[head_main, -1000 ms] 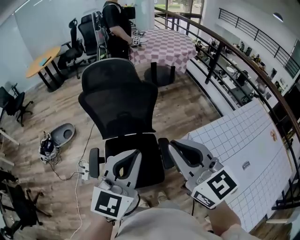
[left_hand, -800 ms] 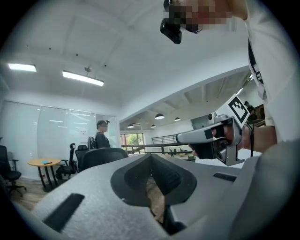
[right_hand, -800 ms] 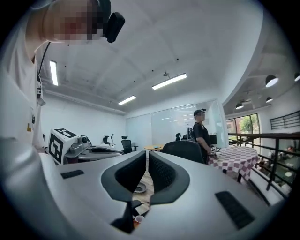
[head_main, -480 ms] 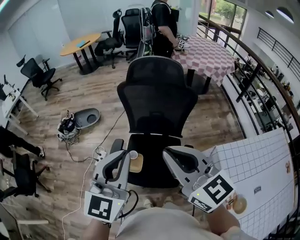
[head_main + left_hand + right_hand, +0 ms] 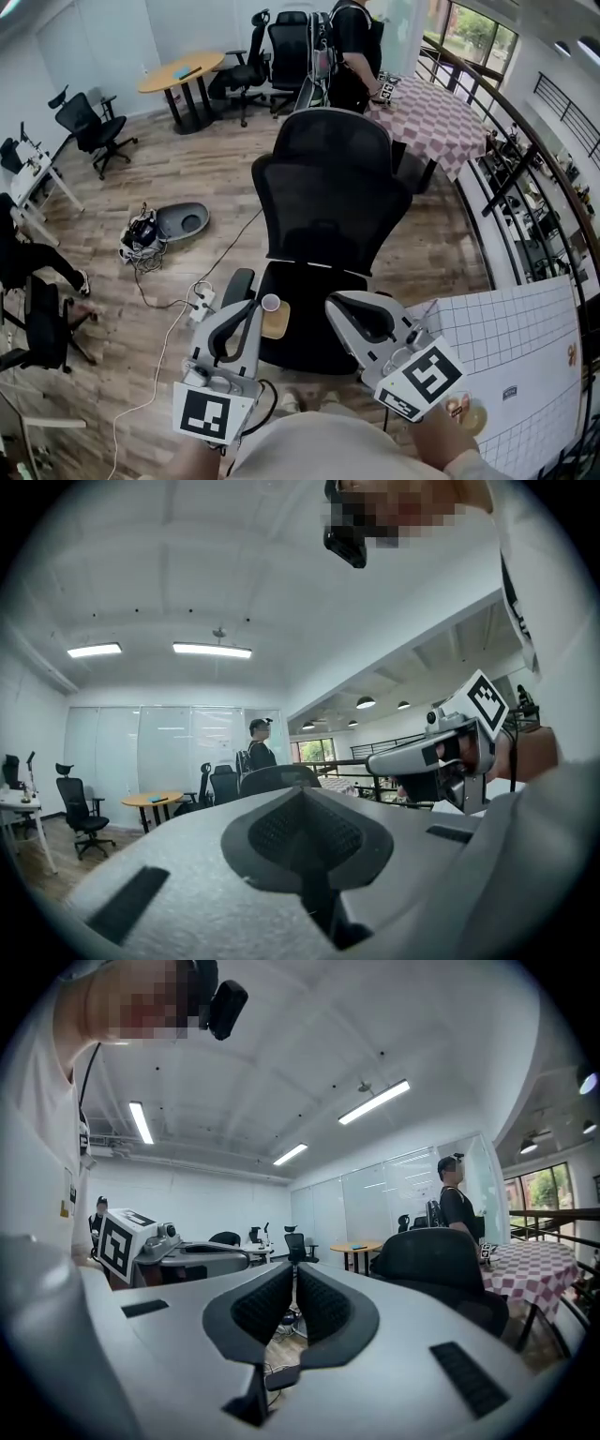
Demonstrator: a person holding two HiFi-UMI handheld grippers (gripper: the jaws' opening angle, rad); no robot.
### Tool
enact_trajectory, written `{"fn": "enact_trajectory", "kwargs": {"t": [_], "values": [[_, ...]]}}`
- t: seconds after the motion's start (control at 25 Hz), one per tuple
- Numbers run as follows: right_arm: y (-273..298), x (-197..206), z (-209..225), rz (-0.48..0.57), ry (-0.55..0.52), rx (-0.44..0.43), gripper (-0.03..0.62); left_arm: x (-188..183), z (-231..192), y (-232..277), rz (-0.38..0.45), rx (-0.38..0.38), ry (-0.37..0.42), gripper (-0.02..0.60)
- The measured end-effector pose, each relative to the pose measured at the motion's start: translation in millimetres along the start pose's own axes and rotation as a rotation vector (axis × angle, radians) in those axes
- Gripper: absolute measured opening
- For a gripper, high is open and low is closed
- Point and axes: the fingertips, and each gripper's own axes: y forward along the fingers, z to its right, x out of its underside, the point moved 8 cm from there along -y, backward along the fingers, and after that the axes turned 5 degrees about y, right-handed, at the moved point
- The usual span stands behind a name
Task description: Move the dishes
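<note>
One tan plate [image 5: 276,322] and small pale cup [image 5: 270,303] sit on chair [image 5: 323,187]; left hand-held gripper [image 5: 249,307], right hand-held gripper [image 5: 336,302] closed, empty.

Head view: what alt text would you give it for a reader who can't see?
Seen from steeply above, a hand-held left gripper and right gripper, both shut and empty, point toward a black office chair on a wooden floor. A white gridded table stands at right.

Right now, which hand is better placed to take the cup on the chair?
Left, probably: the left hand-held gripper points beside the cup on the chair; the right hand-held gripper is farther off.
</note>
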Motion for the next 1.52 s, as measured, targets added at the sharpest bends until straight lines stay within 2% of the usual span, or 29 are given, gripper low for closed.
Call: {"fn": "enact_trajectory", "kwargs": {"t": [0.12,0.32,0.56,0.68,0.8,0.92,1.0,1.08,1.24,1.52], "values": [[-5.4,-1.7,-0.3,-0.010,0.000,0.010,0.029,-3.8,0.3,-0.9,0.001,0.004,-0.027,0.014],[-13.3,-1.0,7.6,-0.001,0.043,0.004,0.029,-9.4,0.5,2.6,0.045,0.011,-0.018,0.014],[-18.3,1.9,13.3,-0.001,0.066,-0.022,0.029,-10.1,5.7,3.7,0.037,0.014,-0.029,0.014],[-12.0,9.5,20.6,-0.043,0.112,-0.062,0.031,-4.0,2.1,5.3,0.009,-0.016,-0.021,0.014],[0.9,18.1,26.5,-0.096,0.100,-0.088,0.032,5.7,-5.5,7.0,-0.012,-0.043,-0.025,0.014],[19.9,33.8,31.6,-0.180,0.097,-0.134,0.035,22.1,-12.4,8.7,-0.047,-0.070,-0.040,0.014],[36.9,46.9,34.7,-0.241,0.111,-0.175,0.141,33.8,-15.7,10.5,-0.096,-0.091,-0.052,0.014],[54.5,59.6,37.7,-0.289,0.100,-0.194,0.141,46.5,-21.0,13.8,-0.126,-0.103,-0.067,0.014],[90.7,92.1,45.0,-0.373,0.045,-0.218,0.141,82.2,-36.1,23.6,-0.133,-0.134,-0.065,0.014],[156.5,164.4,52.9,-0.543,0.002,-0.295,0.141,163.5,-54.8,30.2,-0.240,-0.197,-0.163,0.014]]}}
